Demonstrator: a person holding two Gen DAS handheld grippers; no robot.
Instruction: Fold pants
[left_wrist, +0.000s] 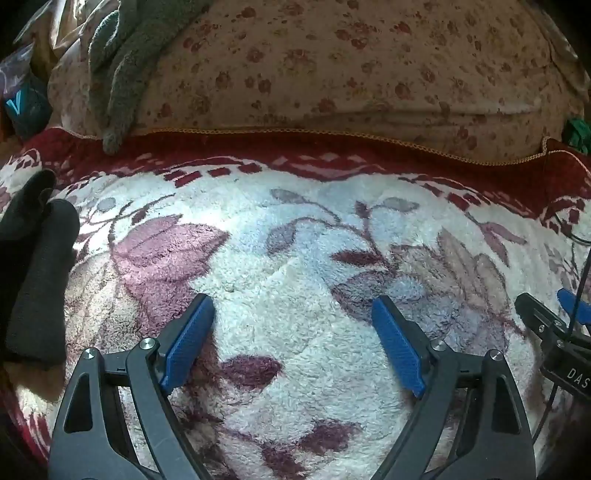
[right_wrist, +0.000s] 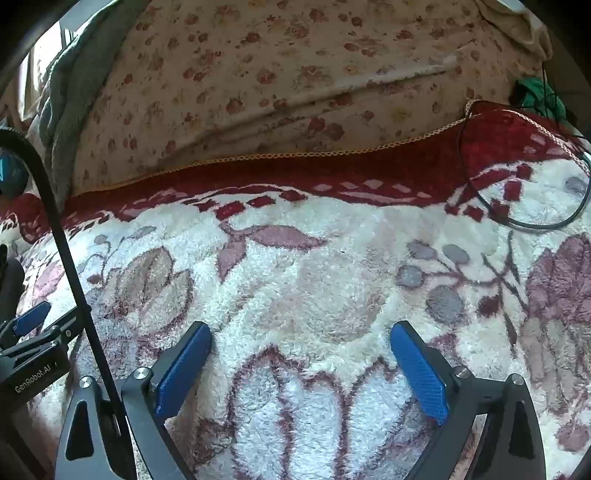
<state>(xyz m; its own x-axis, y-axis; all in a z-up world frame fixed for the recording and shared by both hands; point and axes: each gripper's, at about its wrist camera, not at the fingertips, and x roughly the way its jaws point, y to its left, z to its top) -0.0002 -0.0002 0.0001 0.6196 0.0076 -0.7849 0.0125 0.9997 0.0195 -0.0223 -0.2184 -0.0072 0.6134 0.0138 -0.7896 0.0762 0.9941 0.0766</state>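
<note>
From the left wrist view, the left gripper (left_wrist: 293, 332) hangs over a fleecy white blanket (left_wrist: 295, 258) with a purple flower pattern and a dark red border. Its blue fingers (left_wrist: 188, 339) are spread wide, with nothing between them. At the blanket's left edge lies a dark, black piece of cloth (left_wrist: 37, 277), lumpy and seemingly rolled or bunched; I take this to be the pants, though too little shows to be sure. It sits well apart from the fingers. Beyond the blanket's far edge a floral cushion (left_wrist: 351, 74) rises, with a grey-green knitted cloth (left_wrist: 122, 74) draped down its left side. At the right edge the other tool (left_wrist: 554, 332) pokes in, with a thin black cable (left_wrist: 578, 288) beside it.

From the right wrist view, the right gripper (right_wrist: 301, 363) also hovers above the blanket (right_wrist: 314, 277), fingers (right_wrist: 419, 373) released and holding nothing. No pants show under or ahead of it, only bare pile. A loop of black cable (right_wrist: 517, 218) rests on the blanket's far right corner, and a thicker black cable (right_wrist: 66, 251) crosses the left side of the frame, beside the left tool (right_wrist: 33, 350).

As a judgement, the task stands at one end: either folding has not begun and the garment waits at the left edge, or it is folded and set aside. The frames do not settle which; no flattened garment is visible.
</note>
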